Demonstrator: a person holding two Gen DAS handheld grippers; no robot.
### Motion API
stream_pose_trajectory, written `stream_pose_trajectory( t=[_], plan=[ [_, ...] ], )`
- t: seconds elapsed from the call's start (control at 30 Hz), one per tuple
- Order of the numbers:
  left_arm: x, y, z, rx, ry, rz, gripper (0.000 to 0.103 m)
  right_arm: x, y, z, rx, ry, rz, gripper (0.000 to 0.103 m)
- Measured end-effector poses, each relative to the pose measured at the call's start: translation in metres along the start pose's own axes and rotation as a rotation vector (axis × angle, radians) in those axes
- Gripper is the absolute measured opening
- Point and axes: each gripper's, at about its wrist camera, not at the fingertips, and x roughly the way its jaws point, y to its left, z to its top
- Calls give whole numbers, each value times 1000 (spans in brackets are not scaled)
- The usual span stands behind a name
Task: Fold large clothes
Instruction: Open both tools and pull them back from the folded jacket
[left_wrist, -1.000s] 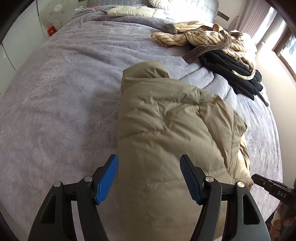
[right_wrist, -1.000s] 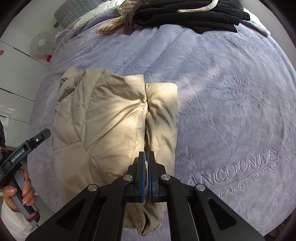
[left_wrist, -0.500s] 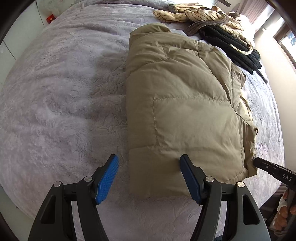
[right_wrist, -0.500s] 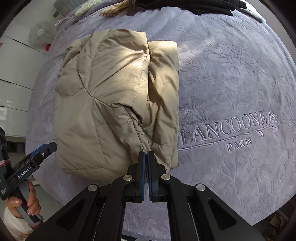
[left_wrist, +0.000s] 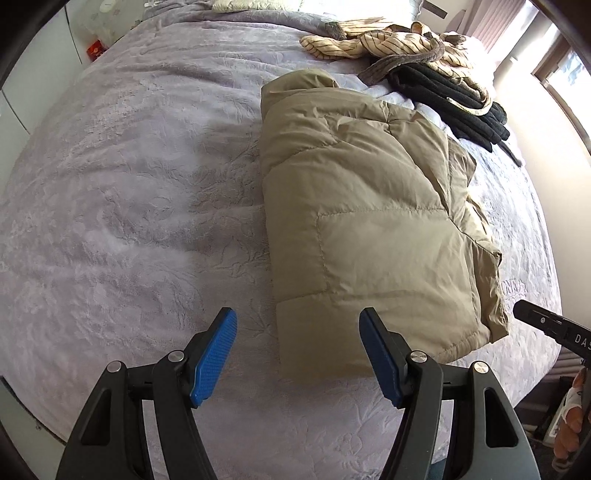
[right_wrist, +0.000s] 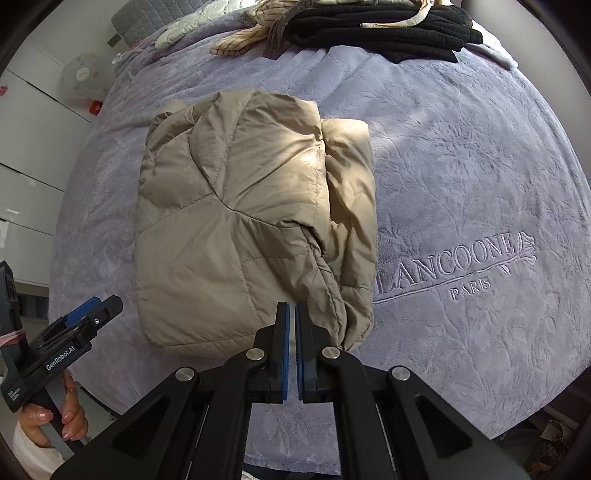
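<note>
A tan puffer jacket (left_wrist: 369, 221) lies folded into a thick rectangle on the lilac bedspread (left_wrist: 129, 184). It also shows in the right wrist view (right_wrist: 240, 229). My left gripper (left_wrist: 298, 325) is open and empty, just short of the jacket's near edge. My right gripper (right_wrist: 293, 314) has its blue pads nearly together with a thin gap. It sits at the jacket's near right corner, and nothing shows between the pads. The left gripper (right_wrist: 88, 314) shows at the lower left of the right wrist view.
A striped cream garment (left_wrist: 388, 44) and a pile of black clothes (left_wrist: 454, 99) lie at the far side of the bed. The black pile (right_wrist: 380, 33) shows at the top of the right wrist view. White drawers (right_wrist: 26, 166) stand on the left. The bedspread (right_wrist: 461, 184) carries embroidered lettering.
Both grippers have pulled back from the jacket toward the bed's near edge. The right gripper has let go of the jacket fold. The jacket now lies flat and folded.
</note>
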Motion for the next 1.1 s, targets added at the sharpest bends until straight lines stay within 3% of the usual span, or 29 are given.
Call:
stream_pose_trajectory(
  t=[0.1, 0.17, 0.23, 0.27, 0.3, 0.37, 0.57, 0.67, 0.8, 0.9, 1.07, 1.1],
  plan=[
    [-7, 2, -2, 6, -2, 1, 70, -1, 8, -1, -4, -9, 3, 4],
    [-12, 3, -4, 11, -7, 18, 70, -2, 14, -2, -16, -7, -3, 14],
    [-18, 2, -6, 15, -16, 32, 70, -5, 20, -3, -28, -15, -6, 45],
    [-21, 2, -7, 13, -22, 32, 73, -7, 24, -3, -36, -25, -6, 50],
    [-24, 1, -7, 10, -25, 31, 91, -10, 27, -2, -48, -31, -7, 52],
    [-31, 0, -10, 3, -51, 31, 99, -14, 30, -1, -63, -37, -9, 52],
    [-44, -9, -11, -12, -70, 49, 99, -29, 28, 2, -73, -70, -19, 66],
    [-52, -14, -12, -19, -88, 68, 99, -39, 26, 3, -83, -100, -31, 80],
    [-63, -20, -10, -31, -117, 88, 102, -52, 27, 5, -105, -142, -57, 81],
    [-70, -24, -10, -32, -132, 104, 102, -59, 28, 4, -111, -164, -60, 92],
    [-82, -29, -12, -32, -153, 106, 102, -69, 27, 2, -99, -217, -79, 92],
    [-85, -30, -13, -29, -158, 107, 102, -71, 26, 2, -92, -224, -81, 103]
  ],
)
